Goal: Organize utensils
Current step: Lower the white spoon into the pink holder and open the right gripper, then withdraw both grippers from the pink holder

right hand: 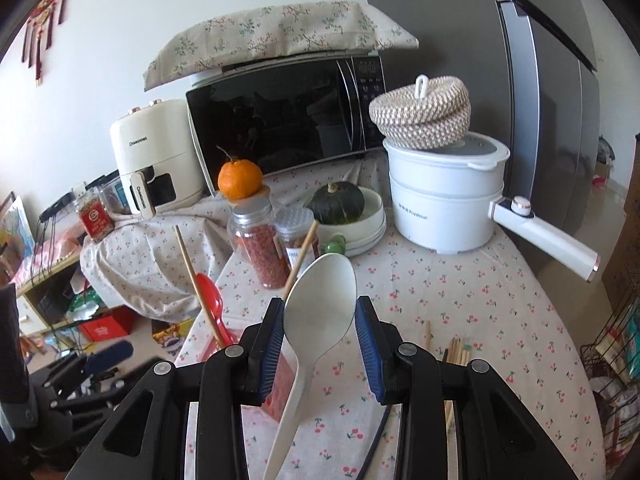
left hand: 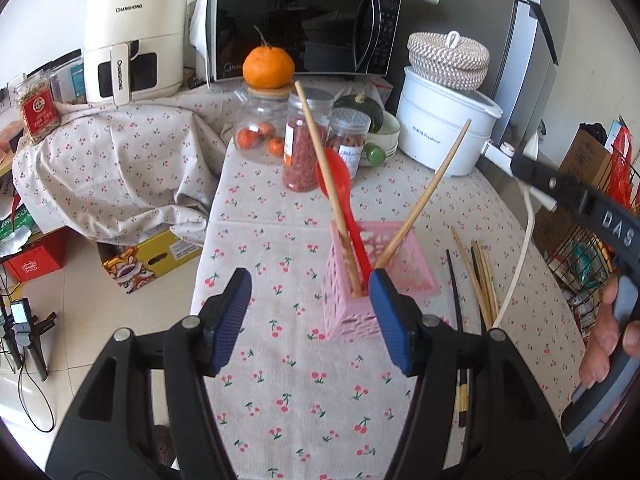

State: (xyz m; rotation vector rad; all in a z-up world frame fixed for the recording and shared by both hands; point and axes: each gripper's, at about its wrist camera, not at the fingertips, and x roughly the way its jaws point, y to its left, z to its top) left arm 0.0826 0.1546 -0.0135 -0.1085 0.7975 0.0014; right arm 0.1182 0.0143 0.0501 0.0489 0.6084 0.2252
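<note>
A pink slotted basket [left hand: 404,268] stands on the cherry-print tablecloth. It holds a red spoon [left hand: 338,184] and two wooden chopsticks [left hand: 430,190], all leaning upright. My left gripper [left hand: 310,316] is open and empty just in front of the basket, its right pad beside the basket's near corner. In the right wrist view my right gripper [right hand: 320,340] is shut on a white spoon [right hand: 320,308], bowl up, held above the table next to the basket. Loose chopsticks [left hand: 482,276] lie on the cloth right of the basket; they also show in the right wrist view [right hand: 456,350].
Jars of dried goods [left hand: 304,140], a glass jar topped by an orange [left hand: 268,68], a green squash in a bowl [right hand: 336,204], a white electric pot [right hand: 444,204], a microwave [left hand: 296,20] and an air fryer [left hand: 132,40] crowd the back. A wire rack [left hand: 592,256] stands at the right.
</note>
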